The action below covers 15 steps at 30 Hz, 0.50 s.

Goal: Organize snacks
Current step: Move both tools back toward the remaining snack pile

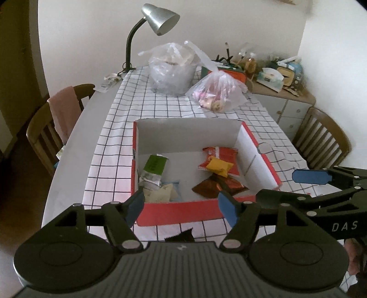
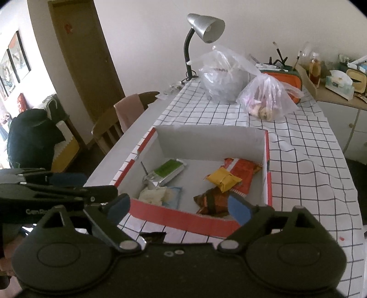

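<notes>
Red-walled open cardboard box (image 1: 201,213) mid-frame holding a yellow wrapped snack (image 1: 219,166) and a green-labelled packet (image 1: 155,165), left gripper (image 1: 181,206) and right gripper (image 2: 179,207) both spread apart, empty, at lower frame.

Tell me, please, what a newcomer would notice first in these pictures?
The red box in the middle of the checked tablecloth, with snack packets inside, a yellow packet lying on an orange one. Behind it stand two clear plastic bags and a silver desk lamp.
</notes>
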Available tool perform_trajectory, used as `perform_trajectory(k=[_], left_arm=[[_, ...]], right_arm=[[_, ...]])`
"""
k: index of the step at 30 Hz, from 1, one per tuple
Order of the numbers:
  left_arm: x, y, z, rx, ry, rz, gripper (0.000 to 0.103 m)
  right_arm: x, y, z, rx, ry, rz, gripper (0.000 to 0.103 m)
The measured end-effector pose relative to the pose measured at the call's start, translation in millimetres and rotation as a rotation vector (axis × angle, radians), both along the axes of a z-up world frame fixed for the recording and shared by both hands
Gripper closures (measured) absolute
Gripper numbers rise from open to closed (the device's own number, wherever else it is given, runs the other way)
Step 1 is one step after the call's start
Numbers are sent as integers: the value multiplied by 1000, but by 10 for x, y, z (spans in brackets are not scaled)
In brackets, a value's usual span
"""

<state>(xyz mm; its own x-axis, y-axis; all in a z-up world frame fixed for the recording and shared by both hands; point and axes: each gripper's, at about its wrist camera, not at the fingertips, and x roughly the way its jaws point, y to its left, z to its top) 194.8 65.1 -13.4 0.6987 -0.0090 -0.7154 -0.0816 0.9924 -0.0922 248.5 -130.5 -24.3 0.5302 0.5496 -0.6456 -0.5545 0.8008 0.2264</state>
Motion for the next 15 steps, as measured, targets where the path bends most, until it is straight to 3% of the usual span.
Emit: perform_trajectory(k=[6,15], left_arm=[[-213,-39,0,-8,-14,-5,30],[-520,-64,-175,-20,11,-30,26]], right_arm=[[-207,-121,17,26,-4,0,1],[-524,-264,-172,-5,5,16,0]])
